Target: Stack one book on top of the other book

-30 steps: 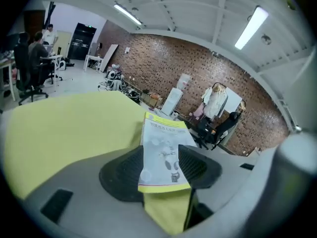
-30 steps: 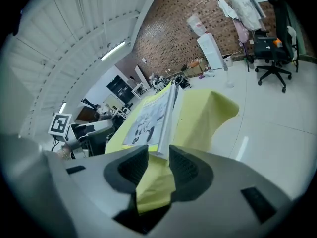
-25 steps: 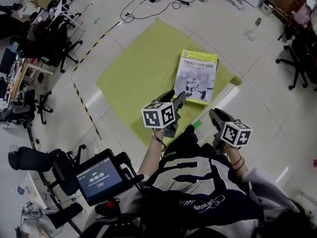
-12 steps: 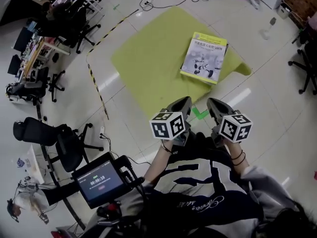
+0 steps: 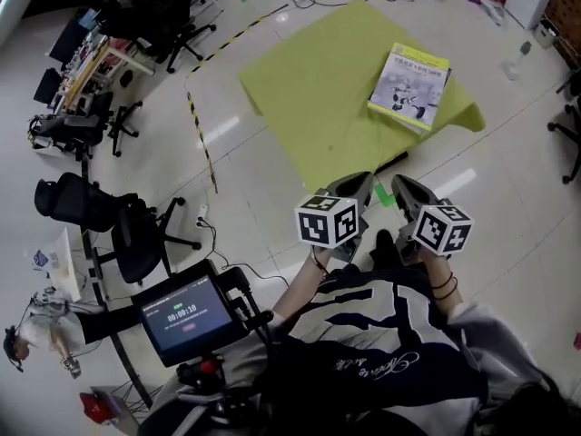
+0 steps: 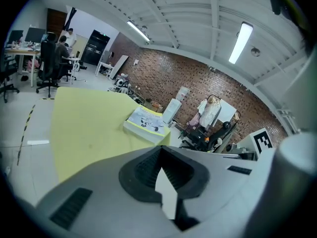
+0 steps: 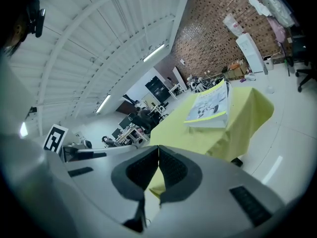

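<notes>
A book with a grey-white cover and a yellow band (image 5: 410, 86) lies on top of what looks like a second book at the right end of the yellow-green covered table (image 5: 318, 89). Both grippers hover over the floor, well back from the table and close to my body. My left gripper (image 5: 360, 187) has just been closing; its jaws now meet with nothing between them. My right gripper (image 5: 399, 189) is shut and empty too. The left gripper view shows the books (image 6: 147, 125) far ahead past its closed jaws (image 6: 161, 148). The right gripper view shows the books (image 7: 210, 108) beyond its shut jaws (image 7: 158, 150).
A green tape mark (image 5: 388, 198) lies on the floor just beyond the grippers. Black-and-yellow tape (image 5: 201, 134) runs left of the table. Office chairs (image 5: 109, 221) and desks stand at the left. A tablet on a stand (image 5: 186, 314) is at the lower left. Cables lie behind the table.
Both grippers have drawn back from the table toward my body and risen a little. The left jaws went from open to shut. The books stay on the table.
</notes>
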Available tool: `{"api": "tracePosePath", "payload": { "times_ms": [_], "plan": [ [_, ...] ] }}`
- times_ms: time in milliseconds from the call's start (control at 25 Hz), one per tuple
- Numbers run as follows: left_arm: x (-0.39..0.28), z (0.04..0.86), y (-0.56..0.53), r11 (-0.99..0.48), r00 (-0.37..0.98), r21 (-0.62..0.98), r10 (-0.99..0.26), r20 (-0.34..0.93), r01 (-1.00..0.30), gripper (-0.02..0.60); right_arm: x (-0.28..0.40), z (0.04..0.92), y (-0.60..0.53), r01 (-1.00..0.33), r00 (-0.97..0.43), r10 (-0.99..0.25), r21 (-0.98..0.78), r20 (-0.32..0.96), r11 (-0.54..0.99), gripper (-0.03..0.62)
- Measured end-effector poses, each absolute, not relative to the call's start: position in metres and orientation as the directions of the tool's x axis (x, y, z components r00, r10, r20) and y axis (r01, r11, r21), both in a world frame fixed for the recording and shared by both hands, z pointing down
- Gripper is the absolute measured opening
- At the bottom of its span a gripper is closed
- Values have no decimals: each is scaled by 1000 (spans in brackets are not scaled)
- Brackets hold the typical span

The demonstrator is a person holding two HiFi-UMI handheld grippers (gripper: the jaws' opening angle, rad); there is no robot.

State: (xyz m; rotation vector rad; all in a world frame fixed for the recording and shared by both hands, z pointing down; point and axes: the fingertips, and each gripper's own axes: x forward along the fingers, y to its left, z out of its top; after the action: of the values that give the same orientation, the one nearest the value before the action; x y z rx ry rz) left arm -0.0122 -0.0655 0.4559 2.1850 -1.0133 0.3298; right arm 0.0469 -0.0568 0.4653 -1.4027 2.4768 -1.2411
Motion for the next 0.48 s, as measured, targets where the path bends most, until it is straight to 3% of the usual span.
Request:
{"api": "tracePosePath", "payload": {
  "times_ms": [320,480],
  "plan": [
    [-77,442,-9,-501,689,474,-555,466,-724,3,-29,450,-1,-703,-596,-733,-655,328,278,-3],
    [-90,462,2,-513,698,473,-539,472,-716,3,-34,464,5,-698,-569,-760,-673,314,244,-3]
  ]
}}
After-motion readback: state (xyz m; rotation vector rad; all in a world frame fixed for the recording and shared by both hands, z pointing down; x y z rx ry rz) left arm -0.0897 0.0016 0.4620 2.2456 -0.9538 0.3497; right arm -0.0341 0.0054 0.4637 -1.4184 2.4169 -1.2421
